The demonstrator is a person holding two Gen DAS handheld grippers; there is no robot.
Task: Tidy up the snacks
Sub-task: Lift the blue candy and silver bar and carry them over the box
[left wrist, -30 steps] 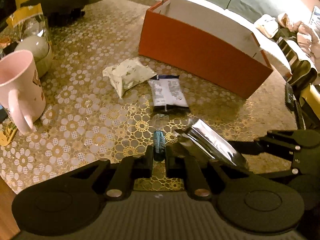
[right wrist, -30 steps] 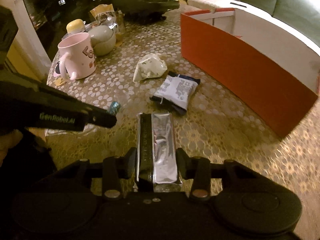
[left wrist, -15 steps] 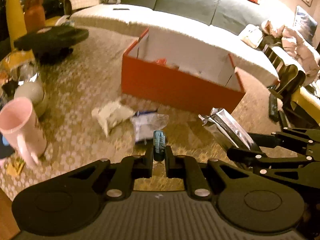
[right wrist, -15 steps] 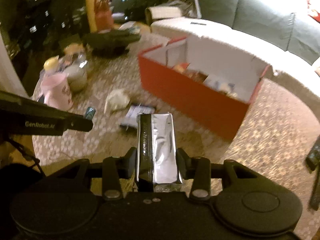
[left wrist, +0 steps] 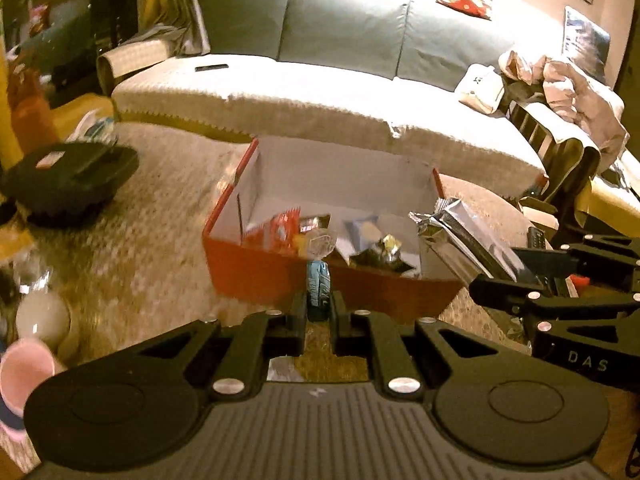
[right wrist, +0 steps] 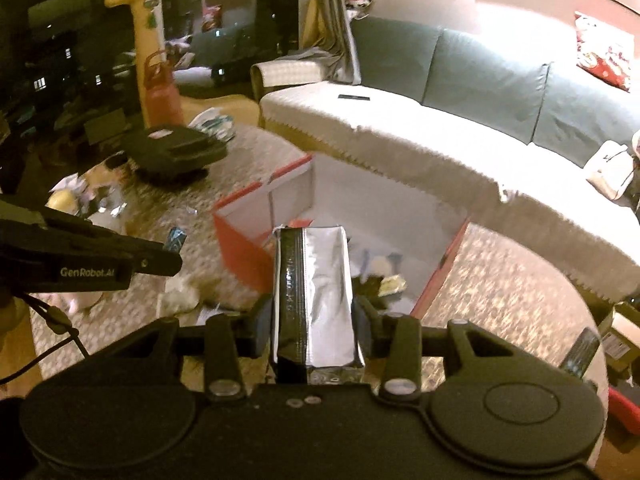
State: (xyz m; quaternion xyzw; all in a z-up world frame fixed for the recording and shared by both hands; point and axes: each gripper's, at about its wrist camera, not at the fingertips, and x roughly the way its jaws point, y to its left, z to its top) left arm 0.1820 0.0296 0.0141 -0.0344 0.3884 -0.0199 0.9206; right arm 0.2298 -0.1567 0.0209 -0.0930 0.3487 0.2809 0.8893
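My left gripper (left wrist: 318, 310) is shut on a small blue wrapped candy (left wrist: 318, 286) and holds it in the air before the near wall of the red box (left wrist: 280, 276). My right gripper (right wrist: 312, 316) is shut on a silver foil snack packet (right wrist: 316, 292), raised over the box's near edge (right wrist: 244, 248); the packet also shows in the left wrist view (left wrist: 468, 236). The box has white inner walls and holds several snacks (left wrist: 288, 232). A white packet (right wrist: 180, 296) lies on the table left of the box.
A patterned cloth covers the round table (left wrist: 152, 248). A pink mug (left wrist: 24, 376), a pale jar (left wrist: 40, 316) and a black dish (left wrist: 68, 176) stand at the left. A sofa (left wrist: 340, 80) runs behind the table. A remote (right wrist: 580, 352) lies at the right.
Both grippers have risen and moved forward toward the red box, each keeping its snack. The box's inside has come into view and the loose packets have dropped below the left view.
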